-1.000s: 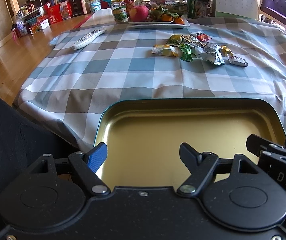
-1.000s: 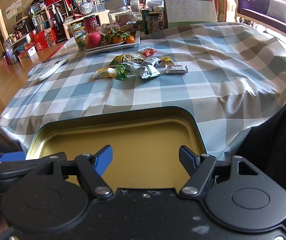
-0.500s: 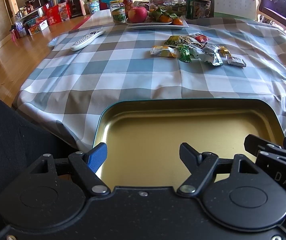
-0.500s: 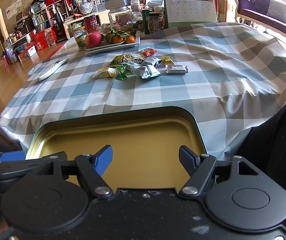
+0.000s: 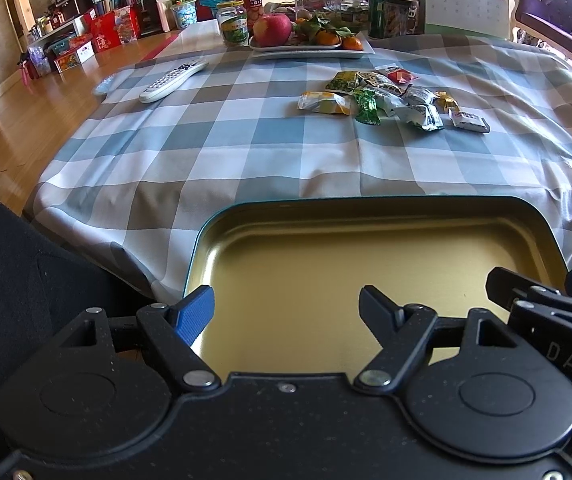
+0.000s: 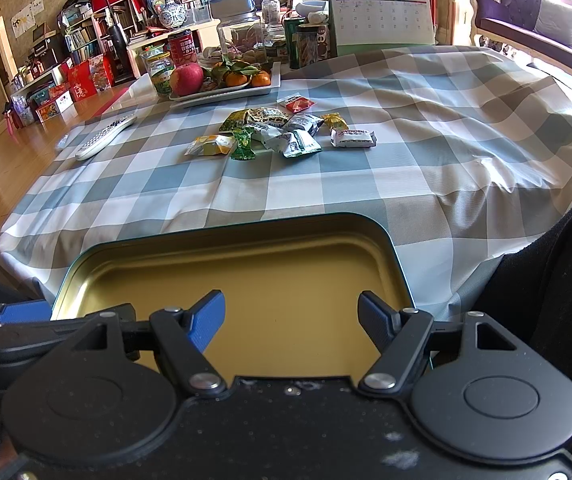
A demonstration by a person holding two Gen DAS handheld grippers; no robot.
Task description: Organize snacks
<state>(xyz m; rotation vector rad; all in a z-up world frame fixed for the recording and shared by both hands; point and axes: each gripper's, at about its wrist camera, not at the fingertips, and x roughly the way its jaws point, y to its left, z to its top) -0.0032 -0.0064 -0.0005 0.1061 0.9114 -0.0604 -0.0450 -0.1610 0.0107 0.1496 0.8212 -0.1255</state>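
A shallow gold tin tray (image 5: 366,216) with a teal rim sits at the near edge of the checked tablecloth, with nothing in it; its rim (image 6: 245,228) shows in the right wrist view too. Several wrapped snacks (image 5: 390,98) lie in a loose pile mid-table, seen also as the snack pile (image 6: 277,132). My left gripper (image 5: 286,304) hovers open over the tray's near side. Beside it, my right gripper (image 6: 290,314) is open too, holding nothing. The right gripper's black body (image 5: 546,304) shows at the left view's right edge.
A white remote (image 5: 173,78) lies at the left of the cloth. A plate of fruit (image 5: 310,38), jars and a desk calendar (image 5: 466,0) stand at the far edge. Dark clothing (image 6: 558,280) flanks the near corners. Wooden floor (image 5: 25,128) lies to the left.
Both views have shifted only slightly; the left wrist view tilts a little lower toward the tray. The grippers stay open and the snacks have not moved.
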